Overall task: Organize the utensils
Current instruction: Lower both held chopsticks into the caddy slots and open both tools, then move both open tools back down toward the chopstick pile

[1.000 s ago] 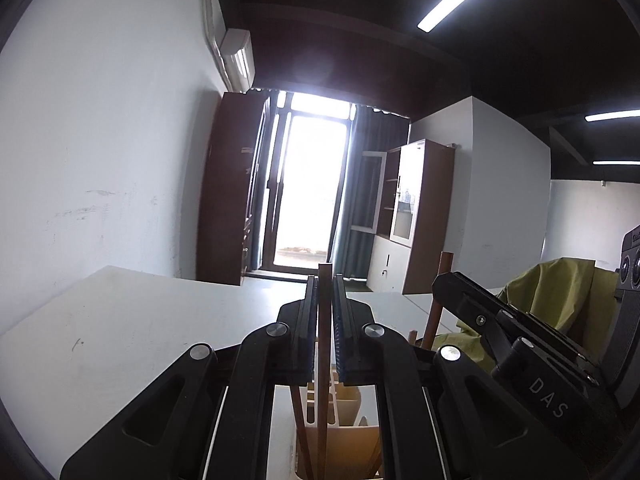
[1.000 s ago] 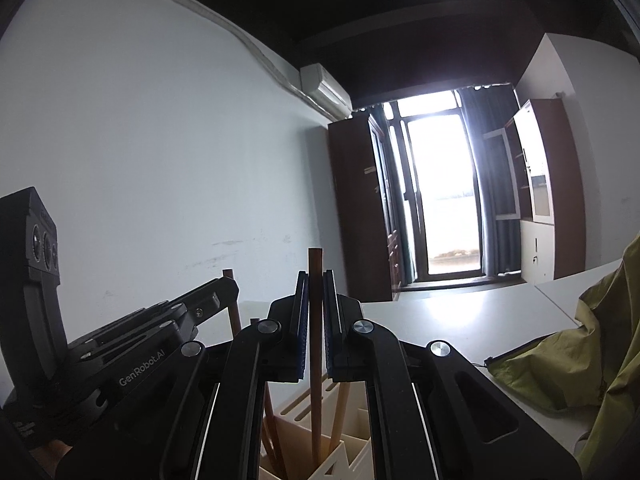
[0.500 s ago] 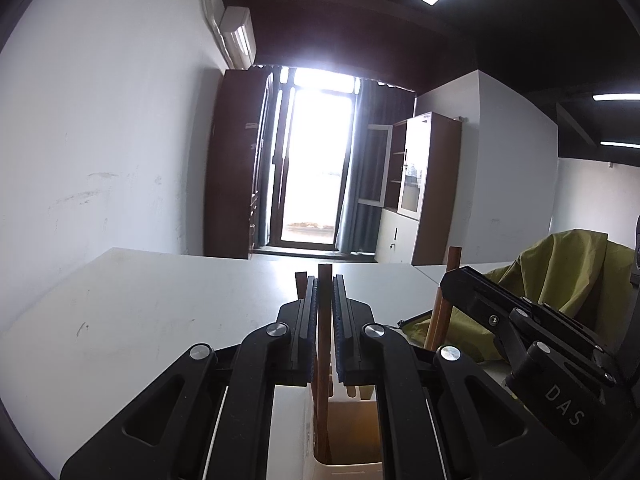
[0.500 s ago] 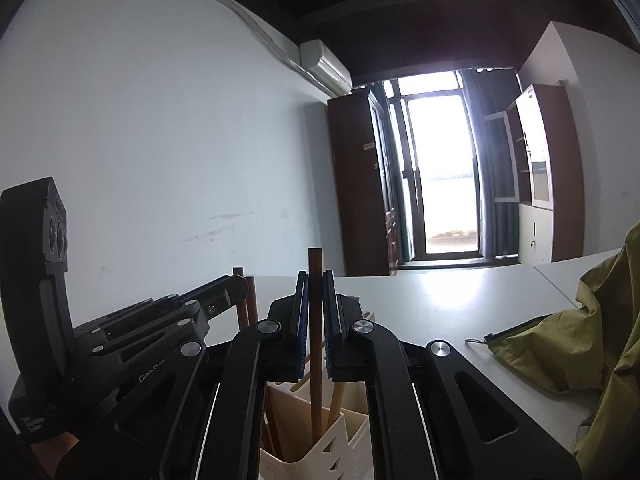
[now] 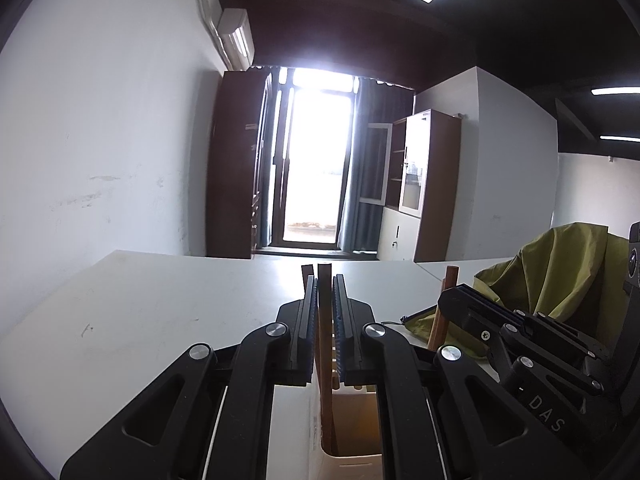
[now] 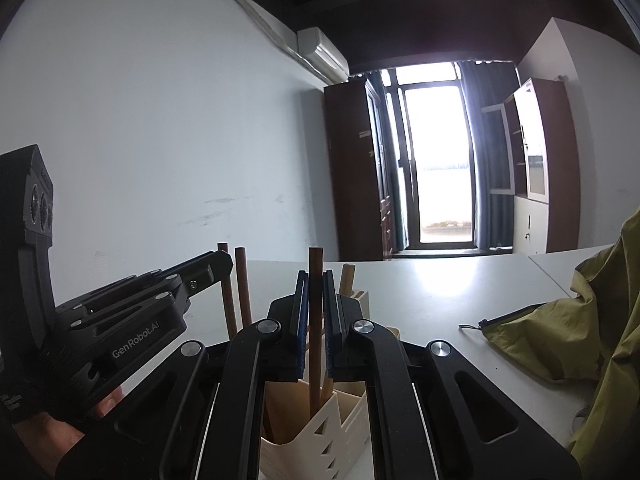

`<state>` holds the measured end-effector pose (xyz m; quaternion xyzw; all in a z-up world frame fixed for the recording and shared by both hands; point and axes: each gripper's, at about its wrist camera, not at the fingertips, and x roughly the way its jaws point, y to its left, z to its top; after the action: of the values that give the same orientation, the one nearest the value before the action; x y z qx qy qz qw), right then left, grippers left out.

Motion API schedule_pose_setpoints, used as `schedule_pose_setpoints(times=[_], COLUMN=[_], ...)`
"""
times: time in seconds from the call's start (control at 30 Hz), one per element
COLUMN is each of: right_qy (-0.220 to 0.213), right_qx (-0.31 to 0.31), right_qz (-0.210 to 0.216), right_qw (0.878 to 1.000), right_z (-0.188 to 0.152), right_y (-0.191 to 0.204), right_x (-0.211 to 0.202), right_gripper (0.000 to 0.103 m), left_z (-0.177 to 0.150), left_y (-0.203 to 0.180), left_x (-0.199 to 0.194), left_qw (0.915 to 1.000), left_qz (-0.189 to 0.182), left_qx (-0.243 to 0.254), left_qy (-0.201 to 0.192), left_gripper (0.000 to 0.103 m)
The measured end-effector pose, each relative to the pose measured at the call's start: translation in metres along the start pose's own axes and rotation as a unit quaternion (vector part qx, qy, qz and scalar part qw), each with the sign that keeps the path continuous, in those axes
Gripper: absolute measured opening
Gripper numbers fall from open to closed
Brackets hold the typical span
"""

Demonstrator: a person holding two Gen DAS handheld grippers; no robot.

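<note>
My left claw (image 5: 325, 280) pinches a wooden stick (image 5: 325, 344) upright between its pads, the stick's long axis running straight down into the cream holder (image 5: 352, 460) directly below the fingertips. My right claw (image 6: 315, 276) is pressed likewise on a second stick (image 6: 315, 320), also vertical, its lower end already inside the front cell of the holder (image 6: 312, 440) just beneath the jaws. Both claws hang over the same holder on the white counter (image 5: 140, 320), side by side; each shows in the other's camera, the right claw (image 5: 520, 340) close on my left claw's right side, the left claw (image 6: 132, 320) close on my right claw's left.

More sticks (image 6: 242, 288) stand in the holder's cells beyond and left of the right claw. A green bag (image 6: 560, 340) lies on the counter, off to the right and apart from the holder.

The move ahead, as I judge it, turns on one thing: holder straight under each claw, stick axis in line with the drop. Whether either tip touches the holder's floor is hidden by the walls. Spreading the claws should let both sticks settle; a tilt could catch a divider.
</note>
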<state>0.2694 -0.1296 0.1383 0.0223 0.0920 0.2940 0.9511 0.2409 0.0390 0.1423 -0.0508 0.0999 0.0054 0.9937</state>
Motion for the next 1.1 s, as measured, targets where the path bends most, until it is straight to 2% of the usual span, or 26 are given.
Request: schedule_pose_setpoints(times=[0.07, 0.1, 0.13, 0.2, 0.3, 0.57, 0.83, 1.0, 1.1], right_qy=[0.004, 0.005, 0.006, 0.006, 0.006, 0.011, 0.025, 0.044, 0.061], right_qx=[0.001, 0.003, 0.004, 0.004, 0.006, 0.011, 0.005, 0.004, 0.019], right_qz=[-0.002, -0.004, -0.003, -0.004, -0.007, -0.017, -0.028, -0.035, -0.036], right_qw=[1.000, 1.000, 1.000, 1.000, 1.000, 1.000, 0.999, 0.998, 0.997], right_z=[-0.001, -0.001, -0.001, 0.000, 0.000, -0.002, -0.007, -0.012, -0.018], right_y=[0.000, -0.001, -0.001, -0.003, -0.005, -0.011, -0.014, -0.013, -0.015], right_x=[0.001, 0.001, 0.000, 0.001, 0.000, -0.008, -0.024, -0.036, -0.041], right_gripper=[0.008, 0.012, 0.020, 0.026, 0.026, 0.028, 0.037, 0.039, 0.043], left_z=[-0.001, -0.002, -0.001, 0.000, 0.001, -0.002, -0.010, -0.022, -0.032], left_y=[0.003, 0.004, 0.004, 0.005, 0.005, 0.003, 0.000, -0.002, 0.002], left_x=[0.000, 0.001, 0.000, -0.001, -0.004, -0.015, -0.034, -0.044, -0.049], left_qw=[1.0000, 0.9999, 0.9999, 0.9999, 0.9999, 1.0000, 0.9998, 0.9985, 0.9965], left_qz=[-0.004, -0.004, -0.003, -0.002, -0.003, 0.001, 0.009, 0.023, 0.032], left_qx=[-0.007, -0.009, -0.009, -0.009, -0.010, -0.006, 0.003, 0.015, 0.012], left_qy=[0.003, 0.004, 0.005, 0.004, 0.003, 0.006, 0.019, 0.047, 0.076], left_gripper=[0.008, 0.008, 0.010, 0.015, 0.021, 0.026, 0.033, 0.035, 0.038])
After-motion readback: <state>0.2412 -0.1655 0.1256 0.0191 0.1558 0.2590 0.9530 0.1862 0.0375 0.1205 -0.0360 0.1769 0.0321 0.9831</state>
